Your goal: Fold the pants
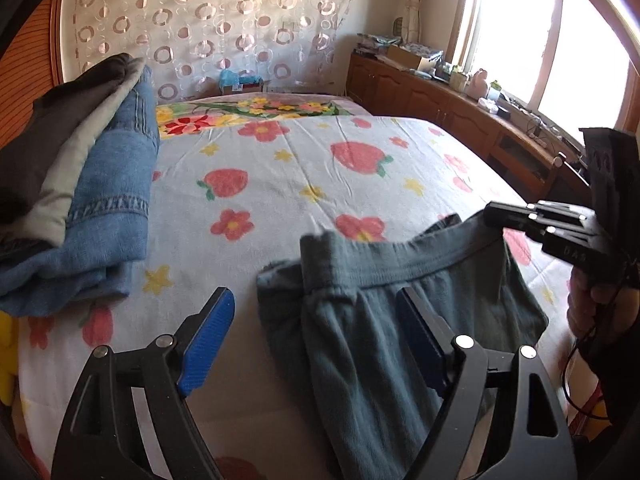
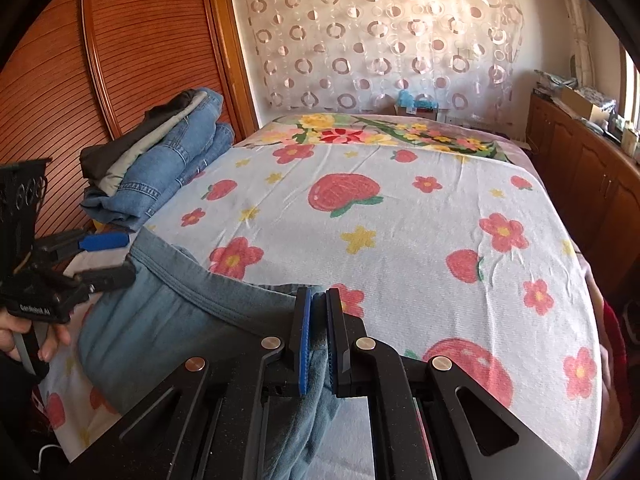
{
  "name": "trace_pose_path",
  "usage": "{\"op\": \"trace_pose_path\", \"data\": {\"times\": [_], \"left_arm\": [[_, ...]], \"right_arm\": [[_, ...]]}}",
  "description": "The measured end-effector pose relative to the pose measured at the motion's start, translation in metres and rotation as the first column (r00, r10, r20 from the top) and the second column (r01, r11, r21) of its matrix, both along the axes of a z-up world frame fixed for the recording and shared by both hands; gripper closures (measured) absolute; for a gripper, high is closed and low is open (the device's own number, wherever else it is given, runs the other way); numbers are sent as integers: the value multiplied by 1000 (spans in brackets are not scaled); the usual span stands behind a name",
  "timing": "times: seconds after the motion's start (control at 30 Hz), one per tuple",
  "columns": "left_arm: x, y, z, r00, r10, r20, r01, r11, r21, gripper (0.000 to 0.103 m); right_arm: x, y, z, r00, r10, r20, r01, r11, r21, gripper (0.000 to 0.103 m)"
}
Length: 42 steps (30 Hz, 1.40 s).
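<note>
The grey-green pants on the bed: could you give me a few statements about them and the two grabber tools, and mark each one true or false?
1. The right gripper is clamped on the waistband of the pants. True.
2. The left gripper is also clamped shut on the fabric. False: its blue pads stand wide apart, with the pants between them but not pinched.
3. A pile of folded clothes, jeans among them, lies on the bed's left side. True.
4. The bedspread is plain white. False: it is printed with strawberries, flowers and stars.
5. The pants are already folded into a neat square. False: they hang loose from the waistband.
</note>
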State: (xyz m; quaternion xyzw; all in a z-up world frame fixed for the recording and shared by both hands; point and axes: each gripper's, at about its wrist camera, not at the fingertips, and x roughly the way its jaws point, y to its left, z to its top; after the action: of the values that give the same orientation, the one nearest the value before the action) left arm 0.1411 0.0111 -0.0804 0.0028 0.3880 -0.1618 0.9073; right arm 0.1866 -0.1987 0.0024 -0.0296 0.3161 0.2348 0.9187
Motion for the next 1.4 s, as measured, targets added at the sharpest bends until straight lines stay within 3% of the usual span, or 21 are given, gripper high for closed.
{"op": "trace_pose_path", "data": {"times": [0.2,0.27,0.43,0.87,1.17,1.27,1.4], "left_arm": [[-15,-2,-1,1000,-3,-4,3,1000,-1,20],[-20,-2,-1,1000,0,-4,0,1000,-1,20],[-28,0,-4,1000,6,-12,-6,1000,1,20],[-28,3,-26,998,23,-59,-23,1000,10,20],[-29,0,-29,999,26,-36,-25,999,34,20],[-29,0,-29,999,27,-32,-26,999,34,20],[-30,0,-29,999,32,-26,-31,999,37,20]], "right_arm": [[-15,-7,6,1000,-8,7,8,1000,-9,89],[-21,-9,7,1000,-12,7,12,1000,-14,80],[-40,-18,7,1000,-11,-1,11,1000,-11,77],[-84,-36,-8,997,11,-72,-11,1000,-7,77],[-89,-43,-19,990,32,-135,-29,999,22,78],[-90,-45,-22,987,52,-153,-47,998,36,93],[-93,-45,-22,988,59,-142,-55,998,34,94]]}}
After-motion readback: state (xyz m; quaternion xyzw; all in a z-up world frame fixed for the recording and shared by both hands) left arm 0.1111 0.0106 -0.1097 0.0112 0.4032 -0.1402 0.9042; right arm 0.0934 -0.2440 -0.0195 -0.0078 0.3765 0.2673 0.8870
